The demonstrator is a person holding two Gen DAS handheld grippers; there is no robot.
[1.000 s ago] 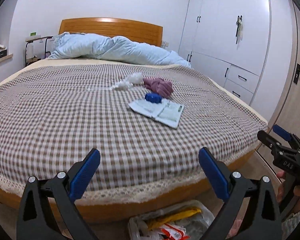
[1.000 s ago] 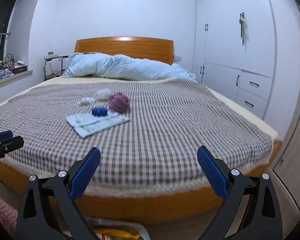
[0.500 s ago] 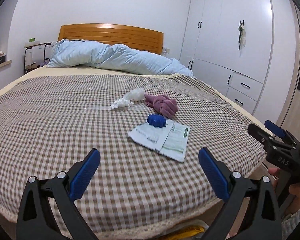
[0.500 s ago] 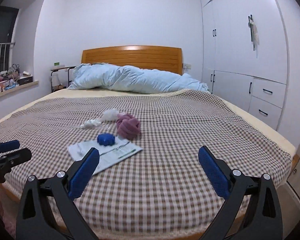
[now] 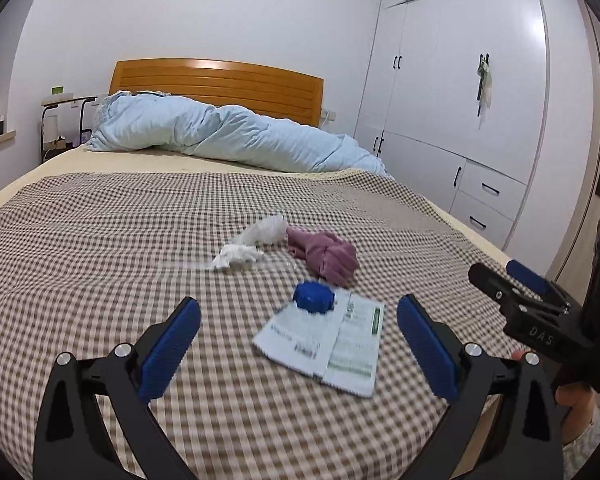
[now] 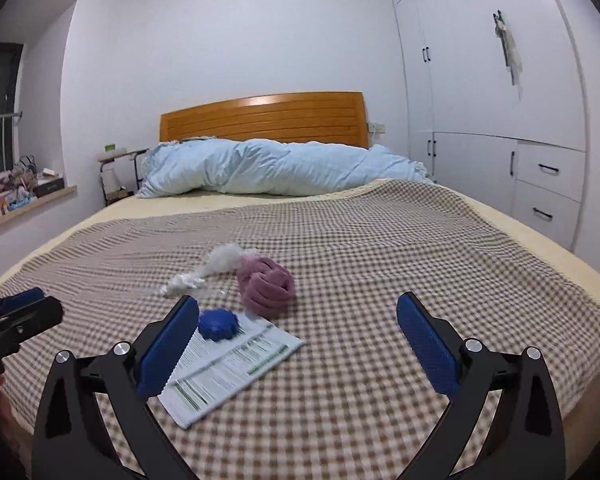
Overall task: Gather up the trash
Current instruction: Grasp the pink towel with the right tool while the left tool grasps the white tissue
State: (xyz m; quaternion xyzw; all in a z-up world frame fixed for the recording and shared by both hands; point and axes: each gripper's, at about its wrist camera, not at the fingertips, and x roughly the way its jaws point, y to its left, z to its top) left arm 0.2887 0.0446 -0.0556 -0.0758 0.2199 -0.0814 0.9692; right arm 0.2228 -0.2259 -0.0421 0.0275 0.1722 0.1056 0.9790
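Note:
On the checked bedspread [image 5: 100,264] lie a printed paper leaflet [image 5: 332,344], a blue cap [image 5: 314,298] on its far corner, crumpled white tissue [image 5: 244,250] and a rolled pink cloth [image 5: 328,258]. My left gripper [image 5: 298,346] is open and empty, just short of the leaflet. My right gripper [image 6: 298,346] is open and empty; the leaflet [image 6: 228,364], blue cap [image 6: 218,324], tissue [image 6: 204,272] and pink cloth [image 6: 266,286] lie ahead at its left. The right gripper also shows in the left wrist view [image 5: 540,320].
A light blue duvet [image 5: 228,136] lies bunched at the wooden headboard [image 5: 220,80]. White wardrobes with drawers [image 5: 460,100] stand to the right of the bed. A bedside rack [image 5: 64,120] and a window sill with items [image 6: 20,196] are at the left.
Both grippers have risen and moved forward over the bed. The bed's front edge and the trash bag on the floor have dropped out of view. The items now look closer.

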